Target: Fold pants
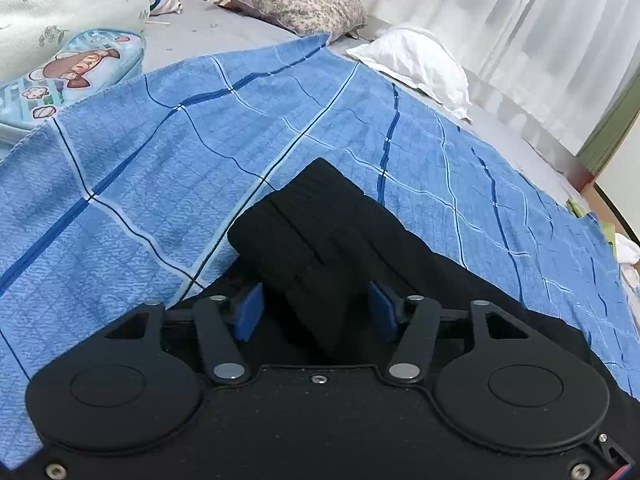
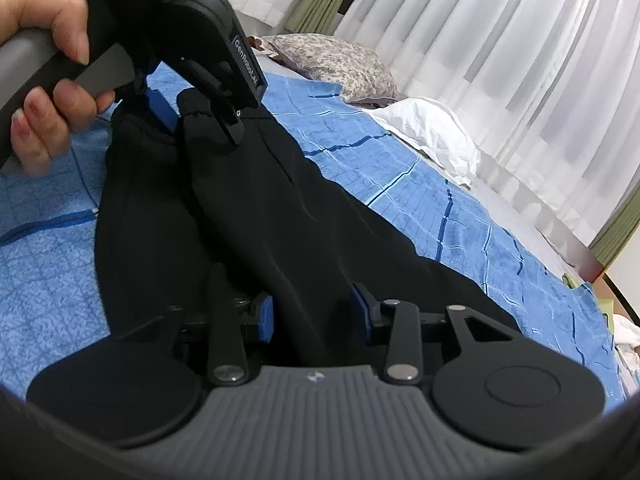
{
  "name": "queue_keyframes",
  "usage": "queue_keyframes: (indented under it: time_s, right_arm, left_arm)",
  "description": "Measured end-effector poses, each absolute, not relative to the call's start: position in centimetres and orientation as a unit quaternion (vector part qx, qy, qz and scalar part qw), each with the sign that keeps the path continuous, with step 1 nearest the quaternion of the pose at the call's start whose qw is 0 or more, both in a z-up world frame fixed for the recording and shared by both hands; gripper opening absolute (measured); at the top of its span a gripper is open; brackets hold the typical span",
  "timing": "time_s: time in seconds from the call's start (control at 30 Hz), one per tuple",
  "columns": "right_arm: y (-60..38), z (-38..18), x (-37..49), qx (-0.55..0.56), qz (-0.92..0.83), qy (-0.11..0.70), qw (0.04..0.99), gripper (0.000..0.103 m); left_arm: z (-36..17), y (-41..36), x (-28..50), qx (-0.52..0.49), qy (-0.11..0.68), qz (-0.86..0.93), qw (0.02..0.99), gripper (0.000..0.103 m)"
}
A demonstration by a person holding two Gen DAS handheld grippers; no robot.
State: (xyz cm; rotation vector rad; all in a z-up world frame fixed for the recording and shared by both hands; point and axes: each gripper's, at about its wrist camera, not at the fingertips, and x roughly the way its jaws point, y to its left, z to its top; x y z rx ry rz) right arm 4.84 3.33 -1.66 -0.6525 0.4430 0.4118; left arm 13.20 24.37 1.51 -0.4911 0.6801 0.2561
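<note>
Both pairs of jaws stand about half open with black cloth between their blue pads. On the left gripper (image 1: 316,312) the ribbed end of the pants (image 1: 304,232) runs up through the gap and pokes out beyond the tips; the cloth sits close to both pads, but whether they press on it I cannot tell. On the right gripper (image 2: 312,316) a fold of the pants (image 2: 240,216) rises between the pads, close to the left one and apart from the right one, so a grip is not clear there either.

One pair of pants is in sight: black, matt, soft, with a ribbed band at the end by the left jaws and long creases running away from the right jaws. From the right jaws the cloth stretches ahead and to the left, up to the left gripper (image 2: 176,108), which a hand (image 2: 44,80) holds by its handle.

Under the pants, on all sides of both pairs of jaws, lies one blue checked blanket (image 1: 160,160) with dark and pale lines. Beyond the tips, far ahead, are two pillows: one flowered grey-brown pillow (image 1: 296,0) and one white pillow (image 1: 420,64) to its right. Ahead and left of the left jaws sits one cartoon-printed cushion (image 1: 72,72), with a pale floral cushion (image 1: 60,4) behind it. White curtains (image 2: 500,40) hang beyond the bed
</note>
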Motion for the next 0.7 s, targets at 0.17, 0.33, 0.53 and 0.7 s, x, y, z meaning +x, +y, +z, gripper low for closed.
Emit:
queue_keyframes:
  time_s: [0.17, 0.33, 0.53, 0.7]
  right_arm:
    - [3.7, -1.8, 5.1, -0.322, 0.198, 0.212, 0.901, 0.052]
    - [4.0, -1.9, 5.0, -0.326, 0.198, 0.208, 0.901, 0.035]
    - [3.8, -0.8, 4.7, -0.299, 0.214, 0.216, 0.905, 0.008]
    - [3.5, 1.3, 3.0, -0.277, 0.236, 0.199, 0.910, 0.006]
  left_arm:
    - [1.6, 24.0, 13.5, -0.240, 0.328, 0.128, 0.905, 0.061]
    - [1.8, 23.7, 13.4, -0.221, 0.330, 0.150, 0.905, 0.025]
    - [3.2, 23.6, 11.8, -0.207, 0.307, 0.157, 0.916, 0.012]
    - [5.4, 22.9, 9.8, -0.158, 0.280, 0.155, 0.934, 0.012]
